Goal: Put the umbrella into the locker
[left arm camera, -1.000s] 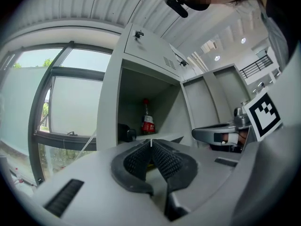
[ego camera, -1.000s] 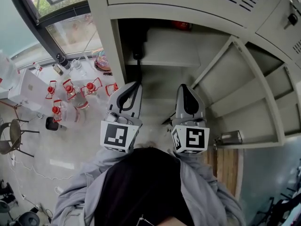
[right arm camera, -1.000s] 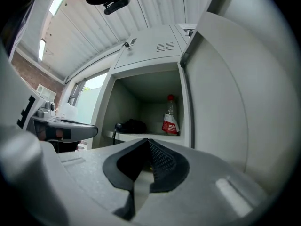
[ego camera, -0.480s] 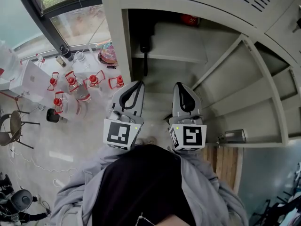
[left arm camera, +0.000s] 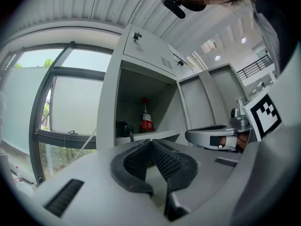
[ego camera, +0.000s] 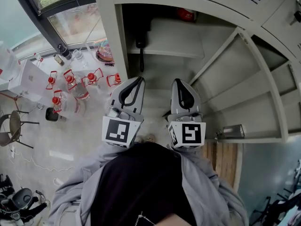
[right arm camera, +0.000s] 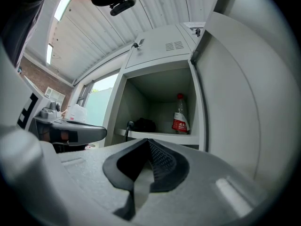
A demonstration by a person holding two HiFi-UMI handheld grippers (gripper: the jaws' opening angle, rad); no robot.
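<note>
A black folded umbrella (ego camera: 140, 36) lies on the left end of the shelf (ego camera: 175, 45) inside the open grey locker, its handle hanging over the shelf edge. It also shows in the left gripper view as the umbrella (left arm camera: 122, 127) and in the right gripper view as the umbrella (right arm camera: 142, 125). My left gripper (ego camera: 139, 79) and right gripper (ego camera: 178, 81) are side by side in front of the locker, level, both shut and empty. Neither touches the umbrella. Seen from their own cameras, the left gripper (left arm camera: 150, 141) and right gripper (right arm camera: 148, 141) have their pads pressed together.
A red-labelled bottle (ego camera: 186, 14) stands at the back right of the shelf. The locker door (ego camera: 247, 84) stands open to the right. Several red-capped water jugs (ego camera: 70, 89) sit on the floor by the window at left, and a chair (ego camera: 13, 133) is further left.
The head view has shifted slightly. Both grippers remain shut, side by side in front of the locker, and the umbrella has not moved.
</note>
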